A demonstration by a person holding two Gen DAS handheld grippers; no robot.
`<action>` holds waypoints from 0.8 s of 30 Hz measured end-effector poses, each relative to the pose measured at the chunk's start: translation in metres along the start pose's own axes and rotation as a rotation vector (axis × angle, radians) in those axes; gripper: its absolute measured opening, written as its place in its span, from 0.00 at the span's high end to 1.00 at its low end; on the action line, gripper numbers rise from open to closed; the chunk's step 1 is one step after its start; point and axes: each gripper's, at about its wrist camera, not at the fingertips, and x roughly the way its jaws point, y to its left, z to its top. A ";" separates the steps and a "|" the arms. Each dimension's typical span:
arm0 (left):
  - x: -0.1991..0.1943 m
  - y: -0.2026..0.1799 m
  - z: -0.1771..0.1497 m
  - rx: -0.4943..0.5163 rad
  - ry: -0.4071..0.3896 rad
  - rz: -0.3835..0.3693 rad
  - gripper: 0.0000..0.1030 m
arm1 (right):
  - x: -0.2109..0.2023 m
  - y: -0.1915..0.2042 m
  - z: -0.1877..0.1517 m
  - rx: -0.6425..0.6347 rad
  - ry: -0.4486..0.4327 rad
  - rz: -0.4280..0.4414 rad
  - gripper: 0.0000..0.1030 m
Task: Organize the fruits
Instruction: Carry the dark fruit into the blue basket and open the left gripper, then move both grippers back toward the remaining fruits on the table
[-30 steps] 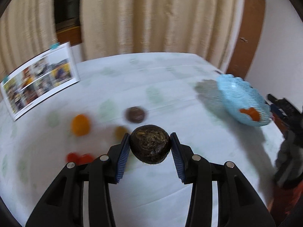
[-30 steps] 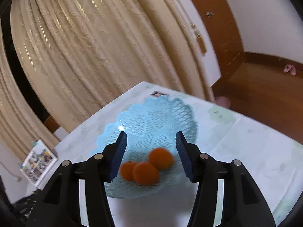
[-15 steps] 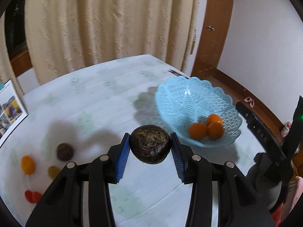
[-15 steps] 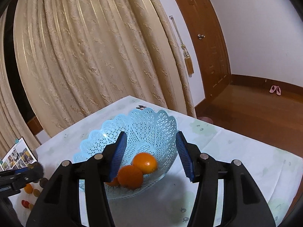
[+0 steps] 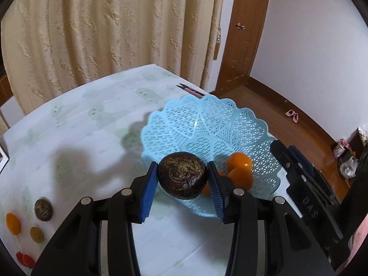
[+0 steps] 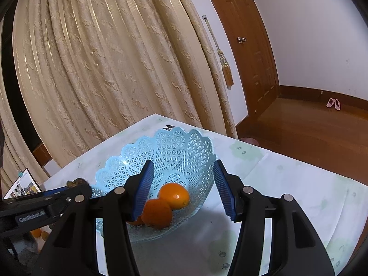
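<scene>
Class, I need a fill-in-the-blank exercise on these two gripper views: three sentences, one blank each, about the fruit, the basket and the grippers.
1. The left gripper holds a dark brown fruit above the near rim of the ____ lattice basket.
2. The fruits lying in the basket are ____ in colour.
3. Between the fingers of the right gripper there is ____ held.

Missing words: blue; orange; nothing

Pale blue lattice basket [image 5: 230,124], orange fruits [image 6: 174,195], dark brown fruit [image 5: 181,174]
</scene>
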 end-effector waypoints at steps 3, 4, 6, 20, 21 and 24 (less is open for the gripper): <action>0.002 0.002 0.003 -0.022 -0.003 -0.003 0.36 | 0.000 0.000 0.000 0.001 0.001 -0.001 0.46; 0.000 0.004 0.003 -0.025 -0.010 0.010 0.36 | 0.000 0.000 0.000 0.002 0.000 -0.001 0.46; -0.003 0.006 0.003 -0.024 -0.015 0.022 0.36 | 0.000 0.000 0.000 0.004 -0.001 -0.004 0.46; -0.037 0.043 -0.006 -0.070 -0.060 0.107 0.34 | -0.008 -0.003 0.000 0.011 -0.043 -0.027 0.37; -0.040 0.048 -0.008 -0.078 -0.063 0.112 0.34 | -0.009 -0.003 0.000 0.010 -0.045 -0.030 0.37; -0.047 0.062 -0.012 -0.095 -0.066 0.130 0.34 | -0.011 -0.003 0.000 0.006 -0.054 -0.038 0.37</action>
